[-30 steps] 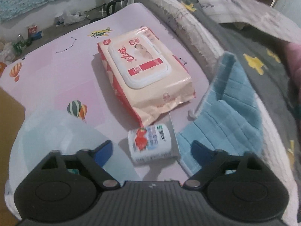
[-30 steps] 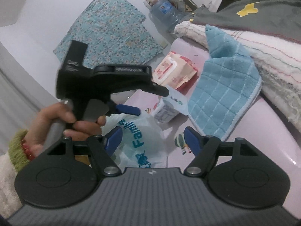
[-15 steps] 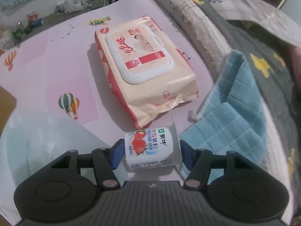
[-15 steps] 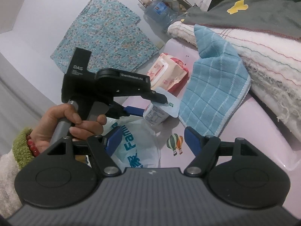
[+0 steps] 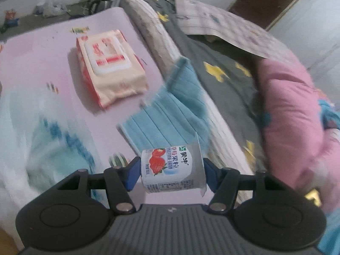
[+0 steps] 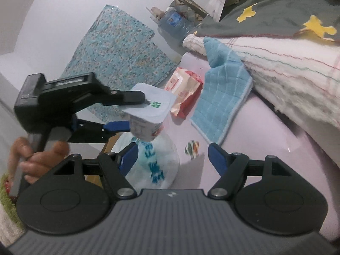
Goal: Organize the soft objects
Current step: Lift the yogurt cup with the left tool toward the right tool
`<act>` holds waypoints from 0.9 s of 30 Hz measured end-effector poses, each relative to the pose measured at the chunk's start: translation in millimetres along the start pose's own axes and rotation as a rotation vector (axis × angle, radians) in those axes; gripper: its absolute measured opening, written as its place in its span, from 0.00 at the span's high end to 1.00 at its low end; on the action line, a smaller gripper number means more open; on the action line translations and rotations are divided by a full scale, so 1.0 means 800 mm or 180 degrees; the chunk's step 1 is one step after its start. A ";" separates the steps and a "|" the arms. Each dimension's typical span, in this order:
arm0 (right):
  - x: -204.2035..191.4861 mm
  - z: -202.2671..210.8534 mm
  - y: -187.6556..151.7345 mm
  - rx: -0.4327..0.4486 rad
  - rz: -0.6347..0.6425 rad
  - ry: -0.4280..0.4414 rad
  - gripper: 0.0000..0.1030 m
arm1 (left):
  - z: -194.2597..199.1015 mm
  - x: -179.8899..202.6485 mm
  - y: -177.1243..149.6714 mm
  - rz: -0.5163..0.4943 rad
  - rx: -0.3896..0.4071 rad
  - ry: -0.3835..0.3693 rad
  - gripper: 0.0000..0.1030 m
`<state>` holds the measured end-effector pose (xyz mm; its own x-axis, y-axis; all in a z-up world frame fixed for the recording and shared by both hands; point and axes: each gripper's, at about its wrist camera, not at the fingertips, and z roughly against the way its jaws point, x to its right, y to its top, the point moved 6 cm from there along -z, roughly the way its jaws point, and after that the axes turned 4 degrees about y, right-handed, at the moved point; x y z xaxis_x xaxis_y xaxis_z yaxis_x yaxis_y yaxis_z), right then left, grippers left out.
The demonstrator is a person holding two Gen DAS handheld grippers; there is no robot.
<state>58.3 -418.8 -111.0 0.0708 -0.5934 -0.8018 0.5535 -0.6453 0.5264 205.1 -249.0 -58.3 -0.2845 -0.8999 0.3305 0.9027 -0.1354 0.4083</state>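
My left gripper (image 5: 170, 175) is shut on a white strawberry yogurt cup (image 5: 172, 171) and holds it lifted above the pink sheet. In the right wrist view the same cup (image 6: 148, 114) hangs in the left gripper over a white plastic bag (image 6: 153, 167). My right gripper (image 6: 172, 158) is open and empty, low over the bag. A pack of wet wipes (image 5: 110, 68) lies flat on the sheet, and a blue cloth (image 5: 170, 110) lies beside it against the bedding. Both also show in the right wrist view: the wipes (image 6: 184, 91) and the cloth (image 6: 221, 104).
A pile of bedding runs along the right: white towel edge (image 6: 286, 68), dark grey blanket (image 5: 223, 63), pink quilt (image 5: 291, 114). A patterned blue cloth (image 6: 119, 48) and a water bottle (image 6: 174, 21) lie beyond the sheet. A kettle (image 5: 99, 1) stands on the floor.
My left gripper moved onto the lying yogurt cup, shut on it and lifted it off the sheet. The right gripper stayed open and shifted only a little.
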 end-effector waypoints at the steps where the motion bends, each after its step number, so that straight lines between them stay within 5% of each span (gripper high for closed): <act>1: -0.002 0.006 -0.006 -0.0022 0.0038 0.0013 0.29 | 0.004 0.000 -0.013 0.0047 0.0005 -0.0054 0.40; 11: -0.016 0.025 -0.081 -0.0545 0.0300 0.0099 0.30 | -0.003 -0.039 -0.149 0.0618 -0.0034 -0.0577 0.40; 15: -0.016 0.015 -0.098 -0.0680 0.0437 0.0016 0.44 | -0.023 -0.061 -0.185 0.0813 -0.0086 -0.0737 0.40; 20: -0.023 0.009 -0.107 -0.0772 0.0648 -0.0086 0.51 | -0.027 -0.078 -0.201 0.0866 -0.0035 -0.0942 0.39; 27: -0.046 -0.002 -0.116 -0.0831 0.1137 -0.0308 0.51 | -0.019 -0.095 -0.203 0.0810 0.0040 -0.0922 0.39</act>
<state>5.4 -336.2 -130.6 0.2243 -0.8071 -0.5461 0.7002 -0.2563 0.6664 85.2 -165.0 -162.2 -0.1327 -0.7493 0.6487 0.9527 0.0841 0.2920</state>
